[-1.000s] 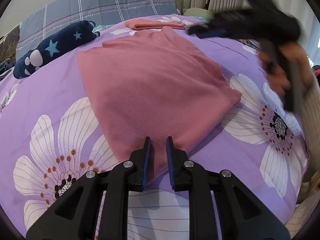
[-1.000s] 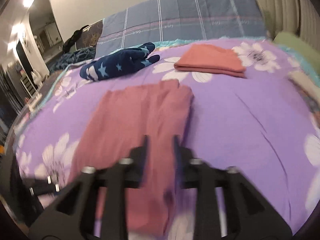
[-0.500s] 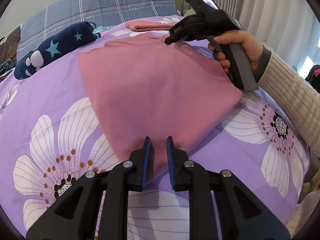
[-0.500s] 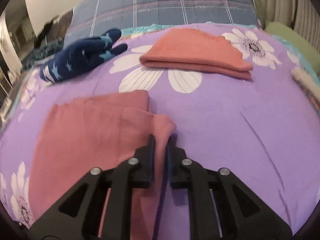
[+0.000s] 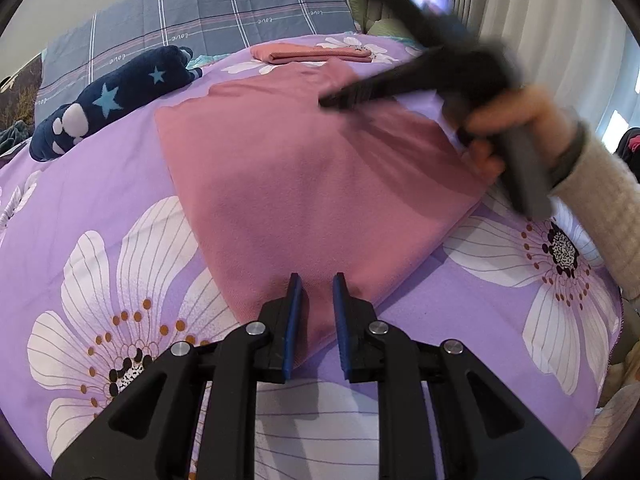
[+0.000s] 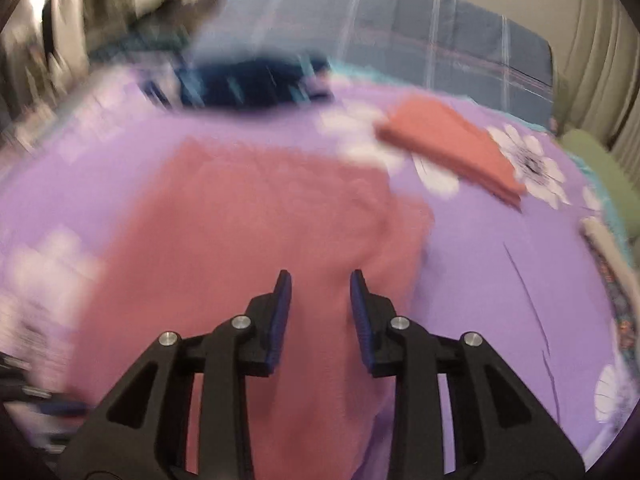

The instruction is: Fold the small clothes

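Note:
A pink garment [image 5: 304, 184] lies folded flat on the purple flowered bedspread [image 5: 80, 200]. My left gripper [image 5: 317, 288] hovers at its near corner, jaws a little apart, holding nothing. My right gripper [image 5: 332, 101] shows blurred above the garment's far right part. In the right wrist view the right gripper [image 6: 319, 284] is open and empty above the same garment [image 6: 256, 224], which is blurred.
A folded orange-pink garment [image 5: 312, 53] lies at the far side, also in the right wrist view [image 6: 452, 148]. A navy star-patterned plush [image 5: 112, 96] lies far left. A grey plaid pillow [image 5: 224, 12] is behind. The bed edge runs at right.
The right gripper let go of the garment's far corner, opened, and lifted back over the garment, moving fast. The left gripper has stayed still.

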### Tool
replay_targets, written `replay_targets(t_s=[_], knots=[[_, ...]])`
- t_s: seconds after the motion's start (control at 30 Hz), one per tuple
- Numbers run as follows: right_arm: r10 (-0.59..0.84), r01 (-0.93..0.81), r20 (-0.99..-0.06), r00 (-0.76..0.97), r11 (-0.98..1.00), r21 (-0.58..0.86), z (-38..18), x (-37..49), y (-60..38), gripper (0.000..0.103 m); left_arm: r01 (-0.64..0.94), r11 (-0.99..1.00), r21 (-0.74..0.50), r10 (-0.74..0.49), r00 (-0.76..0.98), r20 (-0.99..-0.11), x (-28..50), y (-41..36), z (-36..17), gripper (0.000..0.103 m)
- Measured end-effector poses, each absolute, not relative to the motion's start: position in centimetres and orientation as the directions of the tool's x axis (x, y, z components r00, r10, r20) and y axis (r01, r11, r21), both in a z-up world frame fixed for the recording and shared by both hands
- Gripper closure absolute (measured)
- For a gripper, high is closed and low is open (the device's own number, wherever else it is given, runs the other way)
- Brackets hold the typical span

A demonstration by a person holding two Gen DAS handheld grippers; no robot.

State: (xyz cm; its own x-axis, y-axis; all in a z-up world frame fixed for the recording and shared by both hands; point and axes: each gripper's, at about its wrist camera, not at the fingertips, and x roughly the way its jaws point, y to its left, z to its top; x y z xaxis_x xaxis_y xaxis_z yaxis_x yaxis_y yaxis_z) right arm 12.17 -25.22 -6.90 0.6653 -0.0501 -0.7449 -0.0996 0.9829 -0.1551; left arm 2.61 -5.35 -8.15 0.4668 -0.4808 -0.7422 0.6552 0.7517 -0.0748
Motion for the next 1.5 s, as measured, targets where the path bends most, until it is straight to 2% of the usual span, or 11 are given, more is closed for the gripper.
replay_targets(t_s=[0.1,0.17,0.23,0.37,0.53,0.73,0.87,0.97,1.03,1.33,1.5], knots=[[-0.02,-0.086,-0.725,0.689,0.99,-0.109,-6.0,11.3,-25.7,0.07,0.654,0.754,-0.065,-0.475,0.473,-0.742,2.4,-5.5,-8.1,0.085],[0.035,-0.083,-0.72,0.693,0.996,-0.031,-4.8,10.6,-26.6,0.052,0.653,0.754,-0.07,-0.476,0.47,-0.744,2.4,-5.5,-8.1,0.085],[0.034,-0.043,-0.7,0.713,0.999,0.005,-3.8,9.7,-27.7,0.041,0.651,0.755,-0.077,-0.477,0.466,-0.745,2.5,-5.4,-8.1,0.085],[0.067,0.021,-0.718,0.693,0.993,0.113,-2.7,8.7,-31.1,0.031,0.65,0.757,-0.064,-0.468,0.472,-0.747,2.5,-5.6,-8.1,0.084],[0.183,0.012,-0.742,0.644,0.968,0.249,-3.7,7.1,-33.6,0.046,0.64,0.764,-0.08,-0.479,0.479,-0.736,2.5,-5.4,-7.5,0.081],[0.335,-0.039,-0.681,0.651,0.911,0.411,-4.5,6.0,-34.9,0.043,0.579,0.806,-0.121,-0.505,0.567,-0.65,4.3,-2.9,-4.5,0.077],[0.366,-0.051,-0.691,0.624,0.901,0.431,-5.0,6.4,-34.5,0.041,0.541,0.827,-0.153,-0.487,0.553,-0.677,7.7,-2.2,-4.9,0.075],[0.374,-0.068,-0.701,0.606,0.903,0.423,-5.2,6.4,-34.1,0.041,0.509,0.842,-0.177,-0.464,0.519,-0.718,9.9,-2.2,-6.5,0.056],[0.376,-0.071,-0.719,0.585,0.906,0.417,-5.3,6.3,-34.0,0.041,0.5,0.835,-0.229,-0.489,0.487,-0.724,10.8,-2.0,-7.3,0.051],[0.439,-0.105,-0.749,0.496,0.886,0.451,-5.5,7.1,-33.7,0.041,0.504,0.772,-0.388,-0.602,0.381,-0.702,14.0,-2.6,-8.5,0.04],[0.482,-0.111,-0.759,0.438,0.867,0.486,-7.3,10.7,-32.9,0.048,0.502,0.746,-0.438,-0.637,0.344,-0.689,16.2,-3.4,-9.0,0.039]])
